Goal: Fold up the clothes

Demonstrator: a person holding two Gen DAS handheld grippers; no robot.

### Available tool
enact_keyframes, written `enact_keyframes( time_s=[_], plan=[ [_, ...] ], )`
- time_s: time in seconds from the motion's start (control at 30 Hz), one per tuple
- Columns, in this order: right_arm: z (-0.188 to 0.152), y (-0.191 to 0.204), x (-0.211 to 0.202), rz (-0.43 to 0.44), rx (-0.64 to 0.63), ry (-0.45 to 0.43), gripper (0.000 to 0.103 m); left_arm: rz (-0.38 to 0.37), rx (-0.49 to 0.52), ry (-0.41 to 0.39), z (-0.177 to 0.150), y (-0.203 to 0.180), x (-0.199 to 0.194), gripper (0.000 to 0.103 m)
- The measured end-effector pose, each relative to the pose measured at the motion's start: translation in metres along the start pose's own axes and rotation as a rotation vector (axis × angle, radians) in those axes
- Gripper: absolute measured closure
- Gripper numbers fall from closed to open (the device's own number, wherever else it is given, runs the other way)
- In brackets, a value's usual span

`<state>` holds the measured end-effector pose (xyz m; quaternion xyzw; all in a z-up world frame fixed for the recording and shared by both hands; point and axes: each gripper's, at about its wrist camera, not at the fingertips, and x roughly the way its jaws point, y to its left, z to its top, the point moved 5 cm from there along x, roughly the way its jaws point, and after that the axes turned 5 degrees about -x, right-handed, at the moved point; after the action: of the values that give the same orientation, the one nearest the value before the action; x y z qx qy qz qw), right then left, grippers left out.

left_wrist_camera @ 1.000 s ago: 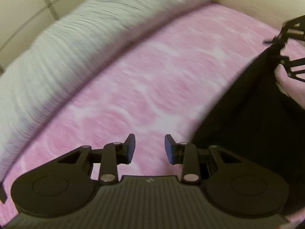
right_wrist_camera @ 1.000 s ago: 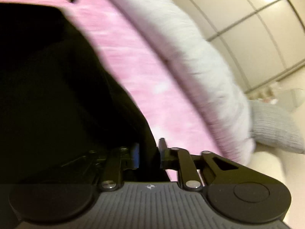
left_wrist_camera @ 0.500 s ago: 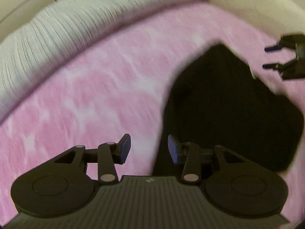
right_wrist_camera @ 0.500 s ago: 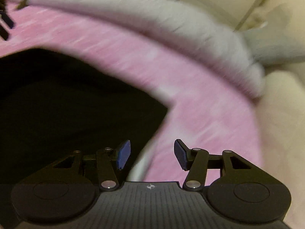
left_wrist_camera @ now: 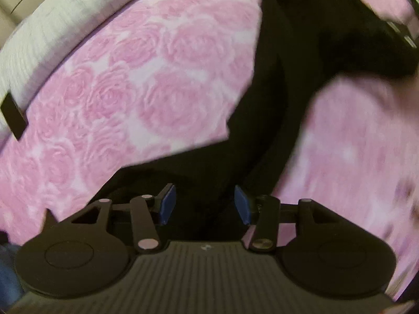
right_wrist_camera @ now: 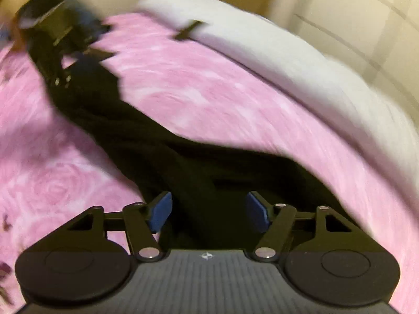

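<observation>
Garment (left_wrist_camera: 285, 60) (black) lies stretched between 2 opening grippers.

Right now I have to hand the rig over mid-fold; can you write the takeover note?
Left claw: jaws opening, nothing pinched, black cloth beneath it.
Right claw: jaws opening wider, nothing pinched, over the other end of the cloth.
Black fabric garment: lies in a long, bent strip on the pink rose-patterned bedspread, not in a neat fold. A white quilted blanket lies along the far edge.
Done: garment laid down and let go.
Left: straighten it, fold it, tidy the edges.
</observation>
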<state>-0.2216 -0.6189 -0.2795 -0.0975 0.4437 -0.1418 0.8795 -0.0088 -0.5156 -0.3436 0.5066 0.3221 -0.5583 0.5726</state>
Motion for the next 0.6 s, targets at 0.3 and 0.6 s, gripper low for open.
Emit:
enact_keyframes(
  time_s=[0.3,0.6],
  plan=[
    [0.014,0.043,0.063,-0.016,-0.350,0.210,0.098,-0.042,0.166,-0.032,-0.071,0.002,0.020,0.057],
    [-0.033,0.134,0.027,0.152,-0.624,0.307,0.099,-0.003,0.039,-0.004,-0.147,0.038,0.021,0.052]
  ],
)
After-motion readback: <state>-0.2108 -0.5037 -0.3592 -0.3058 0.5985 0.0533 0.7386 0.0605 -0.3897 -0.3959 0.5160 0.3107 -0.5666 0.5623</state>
